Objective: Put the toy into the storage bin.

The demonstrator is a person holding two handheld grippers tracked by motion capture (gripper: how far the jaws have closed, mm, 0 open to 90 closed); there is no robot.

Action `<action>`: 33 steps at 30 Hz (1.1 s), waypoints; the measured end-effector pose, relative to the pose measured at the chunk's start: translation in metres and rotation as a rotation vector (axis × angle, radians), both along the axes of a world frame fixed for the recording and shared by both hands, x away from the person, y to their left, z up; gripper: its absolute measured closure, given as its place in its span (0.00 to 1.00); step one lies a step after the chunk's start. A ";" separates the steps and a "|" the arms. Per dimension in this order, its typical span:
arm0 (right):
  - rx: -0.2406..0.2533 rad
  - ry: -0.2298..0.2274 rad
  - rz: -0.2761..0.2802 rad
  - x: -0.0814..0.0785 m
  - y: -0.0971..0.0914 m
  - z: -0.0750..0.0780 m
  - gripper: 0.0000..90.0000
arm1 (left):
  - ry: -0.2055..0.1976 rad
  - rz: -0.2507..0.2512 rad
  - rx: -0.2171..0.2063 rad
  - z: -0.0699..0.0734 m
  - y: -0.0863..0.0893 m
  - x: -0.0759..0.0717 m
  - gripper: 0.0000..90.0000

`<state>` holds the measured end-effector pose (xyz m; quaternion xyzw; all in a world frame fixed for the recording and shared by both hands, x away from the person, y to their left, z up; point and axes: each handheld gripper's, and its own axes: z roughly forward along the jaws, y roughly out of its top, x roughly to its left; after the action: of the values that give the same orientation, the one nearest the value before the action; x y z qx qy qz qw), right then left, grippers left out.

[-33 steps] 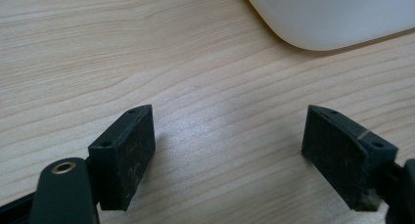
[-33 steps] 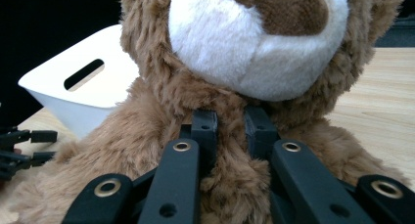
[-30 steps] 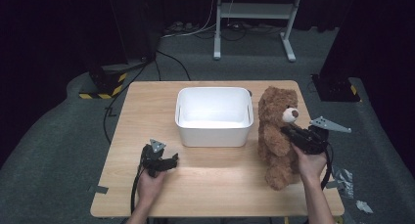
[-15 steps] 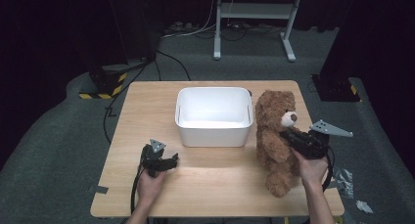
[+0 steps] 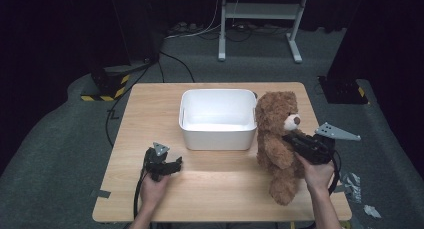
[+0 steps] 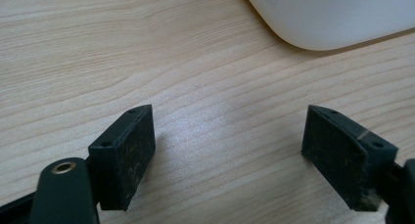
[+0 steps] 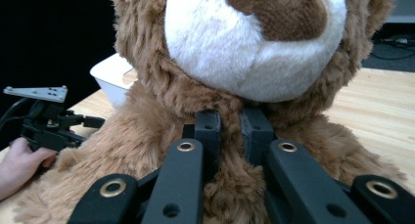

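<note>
A brown teddy bear (image 5: 274, 139) is held upright at the right of the wooden table (image 5: 150, 114), its head close to the right end of a white bin (image 5: 217, 138). My right gripper (image 5: 288, 138) comes at it from the right and is shut on the fur just under its chin. In the right gripper view the jaws (image 7: 234, 131) pinch the fur below the bear's white muzzle (image 7: 254, 48). My left gripper (image 5: 175, 165) rests low over the table in front of the bin's left corner. It is open (image 6: 227, 150), with bare wood between the pads.
The white bin (image 6: 333, 13) is empty and stands mid-table. The left hand and its gripper (image 7: 63, 123) show beyond the bear in the right gripper view. Cables, a metal stand (image 5: 260, 11) and dark floor surround the table.
The right gripper has carried the bear a little to the left, toward the bin, and its legs now hang lower in the picture. The left gripper has stayed put.
</note>
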<state>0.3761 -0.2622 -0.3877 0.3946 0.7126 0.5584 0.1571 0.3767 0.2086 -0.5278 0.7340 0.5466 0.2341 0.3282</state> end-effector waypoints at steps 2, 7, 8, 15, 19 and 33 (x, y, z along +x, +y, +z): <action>0.008 -0.005 0.007 -0.001 0.001 0.003 0.90 | 0.000 0.000 0.000 0.000 0.000 0.000 0.22; 0.037 -0.018 0.031 -0.003 0.003 0.012 0.90 | 0.000 0.000 0.000 0.000 0.000 0.000 0.22; 0.040 -0.025 0.035 -0.003 0.003 0.014 0.90 | 0.000 0.000 0.000 0.000 0.000 0.000 0.22; 0.057 -0.040 0.069 -0.001 0.011 0.024 0.90 | 0.000 0.000 0.000 0.000 0.000 0.000 0.22; 0.071 -0.046 0.081 0.000 0.016 0.030 0.90 | -0.001 0.003 0.004 0.000 0.000 0.000 0.22; 0.085 -0.066 0.111 0.011 0.031 0.050 0.90 | -0.001 0.003 0.004 0.000 0.000 0.000 0.22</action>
<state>0.3869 -0.2312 -0.3381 0.3420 0.7035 0.6088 0.1324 0.3766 0.2088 -0.5276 0.7337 0.5470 0.2359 0.3268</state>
